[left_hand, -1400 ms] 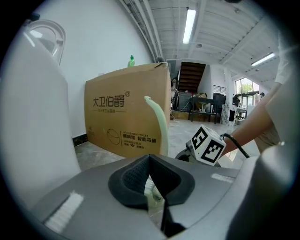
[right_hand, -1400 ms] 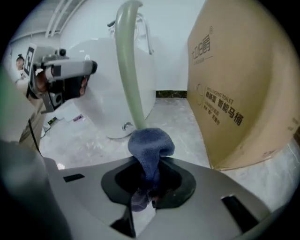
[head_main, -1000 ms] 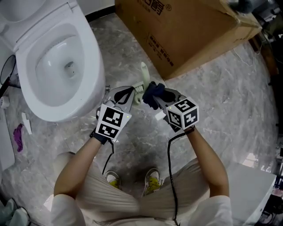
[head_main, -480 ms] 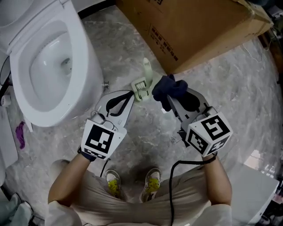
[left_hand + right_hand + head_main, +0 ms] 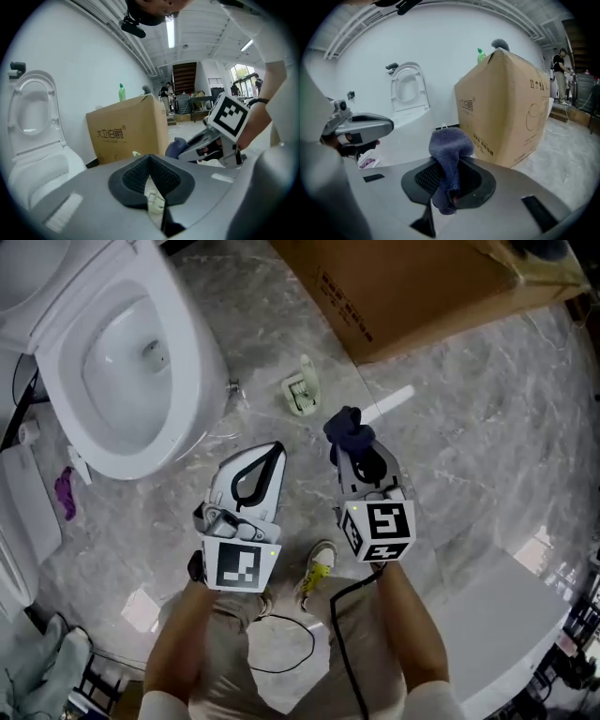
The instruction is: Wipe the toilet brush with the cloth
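A pale green toilet brush (image 5: 299, 395) lies on the marble floor between the toilet and the box. It shows through the gap under the jaws as the toilet brush (image 5: 155, 200) in the left gripper view. My left gripper (image 5: 277, 448) is shut with nothing in it, its tips a short way from the brush and not touching it. My right gripper (image 5: 350, 442) is shut on a dark blue cloth (image 5: 347, 430), to the right of the brush. The cloth (image 5: 449, 149) bunches up out of the right gripper (image 5: 448, 164). The left gripper (image 5: 150, 159) shows its pads meeting.
A white toilet (image 5: 194, 352) with its lid up stands at the left. A large cardboard box (image 5: 422, 287) is at the back right. A purple scrap (image 5: 64, 493) lies by the toilet base. A white unit (image 5: 511, 615) sits at the lower right. A black cable (image 5: 281, 652) trails by the person's shoes.
Both grippers have drawn back toward the person. The brush, which was at the left gripper's tips, now lies apart on the floor. The cloth stays in the right gripper.
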Demonstrator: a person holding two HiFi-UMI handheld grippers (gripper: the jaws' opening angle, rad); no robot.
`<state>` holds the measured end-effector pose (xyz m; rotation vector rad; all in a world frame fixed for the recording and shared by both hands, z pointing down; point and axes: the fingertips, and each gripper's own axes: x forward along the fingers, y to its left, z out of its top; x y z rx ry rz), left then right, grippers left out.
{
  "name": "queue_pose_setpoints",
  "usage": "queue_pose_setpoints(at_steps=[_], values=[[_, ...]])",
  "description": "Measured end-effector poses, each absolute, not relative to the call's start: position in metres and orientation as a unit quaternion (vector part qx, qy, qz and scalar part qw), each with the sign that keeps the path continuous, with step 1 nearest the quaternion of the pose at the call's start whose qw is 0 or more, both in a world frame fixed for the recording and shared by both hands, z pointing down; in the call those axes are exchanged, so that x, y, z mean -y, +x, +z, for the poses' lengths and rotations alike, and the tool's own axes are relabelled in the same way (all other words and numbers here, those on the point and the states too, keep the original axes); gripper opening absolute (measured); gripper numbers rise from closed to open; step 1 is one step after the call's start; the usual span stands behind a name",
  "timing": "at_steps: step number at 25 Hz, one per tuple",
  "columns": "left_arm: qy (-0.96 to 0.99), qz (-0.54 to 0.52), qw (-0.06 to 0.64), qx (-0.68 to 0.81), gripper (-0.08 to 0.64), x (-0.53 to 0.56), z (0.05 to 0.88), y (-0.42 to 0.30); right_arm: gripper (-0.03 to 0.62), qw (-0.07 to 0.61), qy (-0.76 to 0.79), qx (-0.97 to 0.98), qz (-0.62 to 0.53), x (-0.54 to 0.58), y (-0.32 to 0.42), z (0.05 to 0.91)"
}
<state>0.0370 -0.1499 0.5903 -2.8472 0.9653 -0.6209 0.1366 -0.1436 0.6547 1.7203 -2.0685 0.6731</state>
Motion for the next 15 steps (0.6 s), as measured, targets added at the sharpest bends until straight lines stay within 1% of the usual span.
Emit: queue_pose_setpoints(at_steps=[3,6,8,15], values=[[-0.922,-0.219,0.025,-0.318,0.000,0.142,0.558,0.025,0.066,0.191,0.587,0.747,0.248,0.127,0.117,0.615],[-0.919,-0.225,-0.015,-0.322,0.000,0.125,0.515,0.014,0.066,0.210,0.565,0.760,0.244,0.102,0.101,0.570],[-0.918,-0.230,-0.024,-0.323,0.000,0.112,0.482,0.009,0.066,0.222,0.556,0.763,0.244,0.087,0.094,0.540],[-0.910,-0.218,-0.064,-0.347,0.000,0.074,0.345,-0.002,0.065,0.230,0.551,0.762,0.251,0.049,0.095,0.404]])
